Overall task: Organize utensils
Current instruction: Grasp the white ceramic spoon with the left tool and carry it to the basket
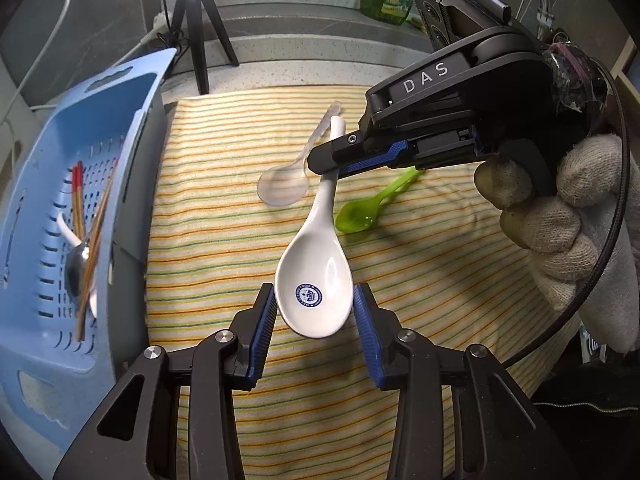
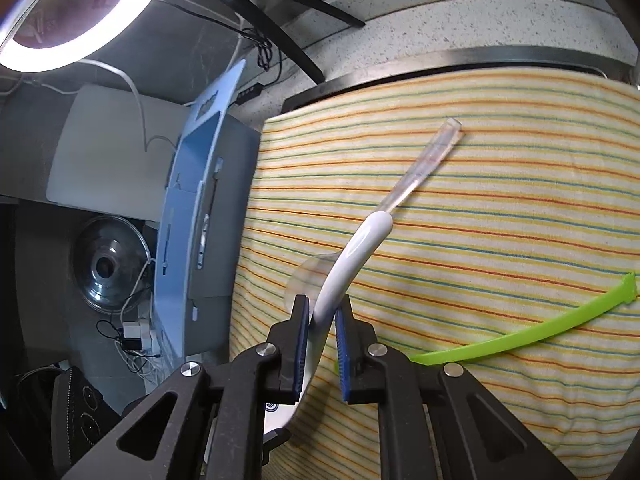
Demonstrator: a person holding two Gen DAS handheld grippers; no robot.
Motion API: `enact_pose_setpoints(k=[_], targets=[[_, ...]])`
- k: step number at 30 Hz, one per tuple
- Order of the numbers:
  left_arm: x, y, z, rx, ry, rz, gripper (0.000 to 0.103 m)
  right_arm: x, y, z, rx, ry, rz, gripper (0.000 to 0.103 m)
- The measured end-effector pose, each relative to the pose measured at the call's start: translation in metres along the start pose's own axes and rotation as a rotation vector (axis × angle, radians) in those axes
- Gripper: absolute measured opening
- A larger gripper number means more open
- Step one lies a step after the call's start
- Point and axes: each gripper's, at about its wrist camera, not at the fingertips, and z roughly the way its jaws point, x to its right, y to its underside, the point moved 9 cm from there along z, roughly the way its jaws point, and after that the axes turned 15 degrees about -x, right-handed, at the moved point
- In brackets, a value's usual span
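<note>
The white ceramic spoon (image 1: 316,272), a blue round emblem in its bowl, hung above the striped cloth (image 1: 400,280), its handle pinched in the right gripper (image 1: 325,164) marked "DAS". The left gripper (image 1: 315,322) held its jaws wide either side of the bowl, beside the blue basket (image 1: 48,184).
</note>
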Motion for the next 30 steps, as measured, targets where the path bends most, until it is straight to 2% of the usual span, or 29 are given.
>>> enact_pose_setpoints(k=[7, 14, 23, 30], targets=[[-0.011, 0.002, -0.029, 0.056, 0.008, -0.017, 0.038, -0.032, -0.001, -0.011, 0.026, -0.021, -0.033, 0.011], [-0.043, 0.009, -0.054, 0.102, -0.002, -0.051, 0.038, -0.078, -0.006, -0.009, 0.035, -0.037, -0.097, 0.010], [-0.091, 0.022, -0.072, 0.128, -0.008, -0.125, 0.038, -0.132, -0.010, 0.025, 0.010, -0.039, -0.160, 0.009], [-0.129, 0.022, -0.076, 0.136, -0.017, -0.161, 0.038, -0.160, -0.028, 0.053, 0.004, -0.033, -0.166, 0.009]])
